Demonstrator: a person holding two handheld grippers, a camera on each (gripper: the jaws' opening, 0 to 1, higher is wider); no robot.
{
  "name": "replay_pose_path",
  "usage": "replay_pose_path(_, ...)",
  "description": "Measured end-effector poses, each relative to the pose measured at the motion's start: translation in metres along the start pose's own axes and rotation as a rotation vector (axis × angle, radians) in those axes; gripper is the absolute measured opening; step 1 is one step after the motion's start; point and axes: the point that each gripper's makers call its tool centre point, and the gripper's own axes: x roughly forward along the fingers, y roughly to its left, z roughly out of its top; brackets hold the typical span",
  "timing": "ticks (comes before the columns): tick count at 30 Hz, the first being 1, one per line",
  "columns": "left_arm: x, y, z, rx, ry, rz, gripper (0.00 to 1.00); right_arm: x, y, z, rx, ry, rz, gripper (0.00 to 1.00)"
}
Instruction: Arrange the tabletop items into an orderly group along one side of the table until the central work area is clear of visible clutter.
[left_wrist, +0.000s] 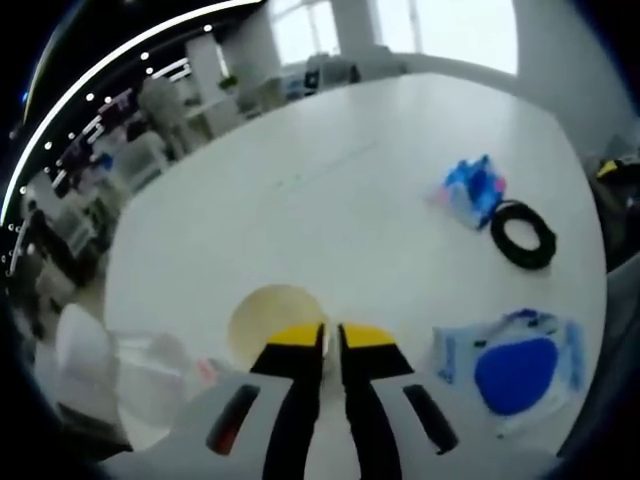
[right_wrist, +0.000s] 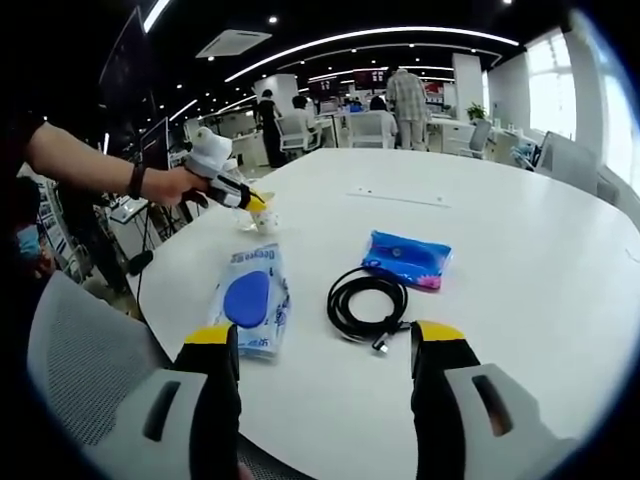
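1. In the right gripper view, the wipes packet lies on the desk, left of the coiled cable.
2. The pouch lies just behind the cable.
3. A cup, probably paper, sits farther back near the desk's left edge.

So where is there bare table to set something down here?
The table is bare beyond the blue pouch and to its far side. Crowded: the near edge, where clear packet, black cable and pouch cluster, with a cup at the left gripper.
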Motion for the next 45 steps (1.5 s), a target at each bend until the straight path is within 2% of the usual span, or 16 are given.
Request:
replay_pose_path(5, -0.003, 0.001, 0.001, 0.005, -0.002, 0.004, 0.1, 0.0, -0.001, 0.0, -0.001, -0.001, -0.001, 0.7)
replay_pose_path(9, -0.01, -0.001, 0.001, 0.002, -0.003, -0.005, 0.2, 0.0, -0.001, 0.0, -0.001, -0.003, -0.002, 0.7)
replay_pose_path(14, -0.024, 0.001, 0.003, -0.027, -0.032, 0.004, 0.25, 0.0, 0.0, 0.0, -0.006, -0.001, 0.003, 0.7)
replay_pose_path(18, -0.035, -0.004, 0.003, -0.033, -0.046, -0.017, 0.37, 0.001, 0.001, 0.001, -0.003, -0.003, 0.006, 0.7)
replay_pose_path(21, -0.043, -0.006, 0.002, -0.053, -0.058, -0.02, 0.38, 0.001, 0.002, 0.0, -0.009, 0.0, 0.009, 0.7)
replay_pose_path(26, -0.055, -0.013, -0.005, -0.072, -0.063, -0.034, 0.43, 0.001, 0.002, 0.0, -0.008, 0.001, 0.008, 0.7)
replay_pose_path(28, -0.062, -0.018, -0.007, -0.104, -0.076, -0.042, 0.46, 0.001, 0.003, -0.001, -0.009, 0.003, 0.008, 0.7)
replay_pose_path(34, -0.082, -0.036, -0.022, -0.142, -0.092, -0.048, 0.5, 0.003, 0.006, -0.001, -0.02, 0.009, 0.015, 0.7)
replay_pose_path(45, -0.105, -0.056, -0.051, -0.282, -0.116, -0.019, 0.56, 0.004, 0.01, -0.003, -0.034, 0.023, 0.029, 0.7)
